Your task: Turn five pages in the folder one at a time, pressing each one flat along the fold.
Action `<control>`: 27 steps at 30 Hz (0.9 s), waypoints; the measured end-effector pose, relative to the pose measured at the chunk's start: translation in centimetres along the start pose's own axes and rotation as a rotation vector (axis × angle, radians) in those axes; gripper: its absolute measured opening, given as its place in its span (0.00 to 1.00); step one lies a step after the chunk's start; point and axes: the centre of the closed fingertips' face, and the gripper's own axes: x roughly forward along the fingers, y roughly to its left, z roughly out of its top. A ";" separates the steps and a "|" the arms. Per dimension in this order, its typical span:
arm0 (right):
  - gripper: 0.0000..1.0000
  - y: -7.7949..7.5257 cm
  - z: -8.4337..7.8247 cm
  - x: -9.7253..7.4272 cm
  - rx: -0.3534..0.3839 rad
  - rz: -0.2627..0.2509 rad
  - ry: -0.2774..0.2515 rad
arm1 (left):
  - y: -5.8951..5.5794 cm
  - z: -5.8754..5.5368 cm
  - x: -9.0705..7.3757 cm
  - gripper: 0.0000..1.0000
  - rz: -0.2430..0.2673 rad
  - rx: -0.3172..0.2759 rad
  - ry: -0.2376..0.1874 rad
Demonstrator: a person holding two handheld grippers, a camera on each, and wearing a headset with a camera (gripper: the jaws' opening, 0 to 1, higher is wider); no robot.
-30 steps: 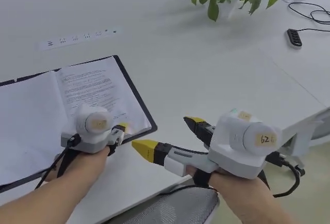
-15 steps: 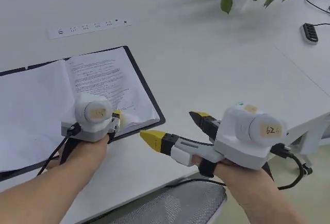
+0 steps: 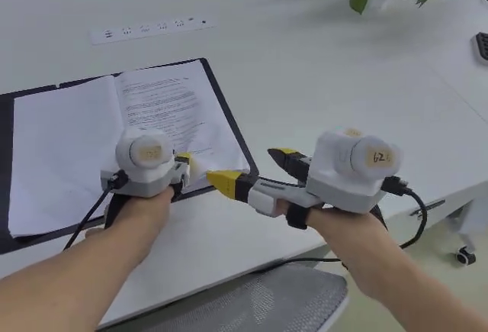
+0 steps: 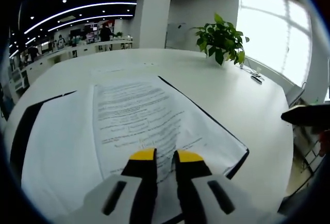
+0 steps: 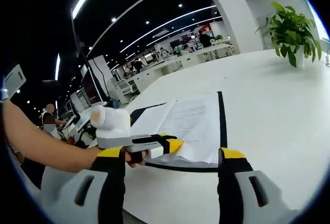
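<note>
Right now my left gripper [image 3: 183,166] sits nearly closed over the open folder's [image 3: 76,141] front right corner, near the worktop's [image 3: 320,80] front edge; my right gripper [image 3: 252,168] hangs wide open just beside it.

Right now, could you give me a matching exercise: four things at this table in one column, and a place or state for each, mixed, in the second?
1. white, yellow-tipped left tool
2. white, yellow-tipped right tool
3. black folder with white paper pages
4. green leafy plant

A. far side of the white table
B. jaws wide apart
C. lying open
D. jaws close together, over the printed page

Pairs: 1-D, 2-B, 3-C, 4-A
</note>
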 end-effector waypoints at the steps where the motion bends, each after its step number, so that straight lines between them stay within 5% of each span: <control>1: 0.70 0.1 -0.2 0.5 0.023 0.011 0.006 | 0.0 0.0 -0.1 0.11 -0.001 -0.014 -0.001; 7: 0.56 0.8 -1.1 2.3 0.168 0.068 0.060 | -0.2 0.1 -0.4 0.11 -0.010 -0.042 -0.006; 10: 0.48 1.1 -1.1 3.1 0.369 0.085 0.070 | -0.2 0.1 -0.4 0.12 -0.012 -0.038 -0.006; 20: 0.40 1.2 -2.9 5.5 0.440 0.077 0.124 | -0.2 0.1 -0.3 0.12 -0.014 -0.035 -0.011; 27: 0.40 0.9 -3.6 6.6 0.519 0.057 0.112 | -0.2 0.2 -0.3 0.12 -0.016 -0.041 -0.014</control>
